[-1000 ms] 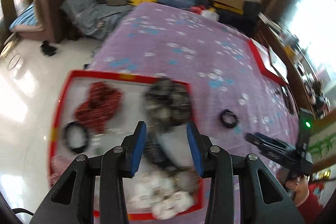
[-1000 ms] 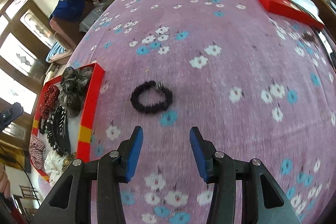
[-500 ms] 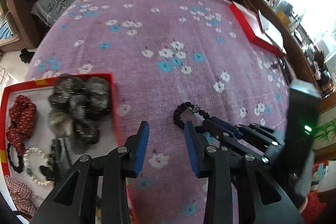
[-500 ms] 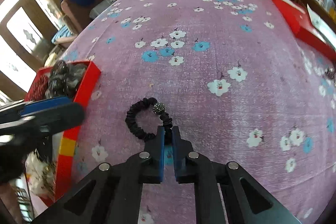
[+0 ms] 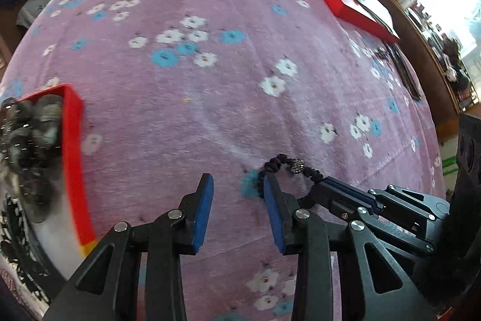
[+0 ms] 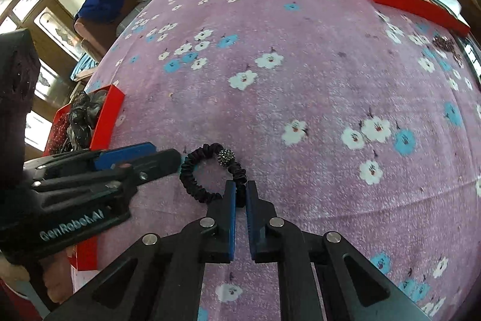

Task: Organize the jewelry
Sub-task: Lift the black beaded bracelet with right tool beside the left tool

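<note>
Left gripper (image 5: 237, 185) moved beside hair tie (image 6: 210, 173).

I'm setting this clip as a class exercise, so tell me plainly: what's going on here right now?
A person with two handheld grippers is tidying jewelry on a flowered purple cloth. The right gripper is shut on a black hair tie with a sparkly bead, which lies on the cloth. The left gripper is open right beside the tie. A red tray of other hair accessories sits to the left.
</note>
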The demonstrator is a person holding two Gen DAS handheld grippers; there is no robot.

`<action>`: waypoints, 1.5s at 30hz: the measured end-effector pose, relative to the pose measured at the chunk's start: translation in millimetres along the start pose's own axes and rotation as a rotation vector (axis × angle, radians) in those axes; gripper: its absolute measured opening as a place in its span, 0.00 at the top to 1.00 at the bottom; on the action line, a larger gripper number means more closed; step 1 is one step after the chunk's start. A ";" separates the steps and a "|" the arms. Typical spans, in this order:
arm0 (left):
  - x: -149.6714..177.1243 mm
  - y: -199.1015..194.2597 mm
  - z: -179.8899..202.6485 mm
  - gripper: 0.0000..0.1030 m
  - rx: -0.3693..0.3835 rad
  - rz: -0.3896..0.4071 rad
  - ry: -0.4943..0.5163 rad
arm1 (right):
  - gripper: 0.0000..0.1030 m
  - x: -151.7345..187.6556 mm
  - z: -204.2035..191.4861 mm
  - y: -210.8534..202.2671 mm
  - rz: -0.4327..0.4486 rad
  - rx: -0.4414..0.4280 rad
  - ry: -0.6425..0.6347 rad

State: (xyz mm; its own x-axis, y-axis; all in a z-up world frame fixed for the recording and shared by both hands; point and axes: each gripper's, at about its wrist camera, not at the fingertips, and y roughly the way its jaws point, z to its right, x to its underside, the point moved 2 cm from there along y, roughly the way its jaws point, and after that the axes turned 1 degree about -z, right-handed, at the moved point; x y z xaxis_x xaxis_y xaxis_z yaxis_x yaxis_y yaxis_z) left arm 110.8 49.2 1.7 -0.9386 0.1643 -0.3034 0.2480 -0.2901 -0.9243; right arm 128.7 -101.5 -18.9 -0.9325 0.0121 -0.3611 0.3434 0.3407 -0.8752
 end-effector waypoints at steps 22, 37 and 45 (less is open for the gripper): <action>7.7 2.9 27.2 0.95 -0.080 0.052 0.075 | 0.93 0.5 4.4 -11.5 0.033 -0.029 0.026; 22.0 -29.0 23.3 0.95 -0.061 0.084 0.064 | 0.93 4.4 -13.6 -35.1 0.073 -0.035 0.020; 35.4 -46.2 17.3 0.95 -0.026 0.098 0.040 | 0.93 15.3 -24.4 -49.0 0.092 -0.042 0.022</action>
State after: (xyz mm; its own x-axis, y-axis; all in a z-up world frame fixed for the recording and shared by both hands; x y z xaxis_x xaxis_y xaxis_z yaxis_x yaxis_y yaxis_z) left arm 62.0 52.2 37.7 -0.8992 0.1743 -0.4013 0.3449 -0.2819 -0.8953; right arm 94.9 -95.1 26.3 -0.8997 0.0651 -0.4317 0.4228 0.3764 -0.8244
